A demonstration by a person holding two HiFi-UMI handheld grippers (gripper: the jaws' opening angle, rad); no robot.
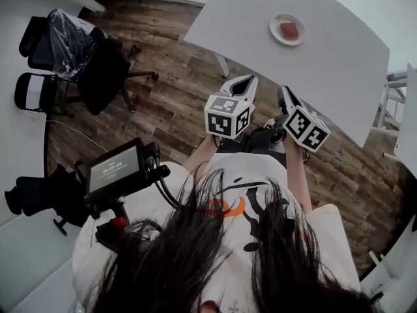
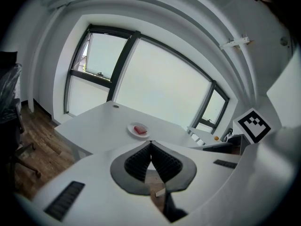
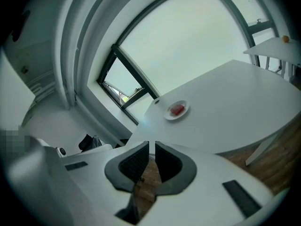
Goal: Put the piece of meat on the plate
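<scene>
Office room, swivel chairs point(image 1: 103, 77), white table point(image 1: 332, 70), big windows point(image 2: 160, 86)

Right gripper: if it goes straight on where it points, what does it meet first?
Probably the table's near edge, short of the plate with the meat. Nothing stands between the right gripper and it, though depth is hard to judge.

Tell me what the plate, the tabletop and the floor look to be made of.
Plate: white, smooth, thin-rimmed; likely glazed ceramic or plastic, too small to tell which.
Tabletop: flat, uniform matte white with no grain; probably laminate or painted board.
Floor: brown planks with grain streaks and seams; wood or wood-look laminate, low sheen.
</scene>
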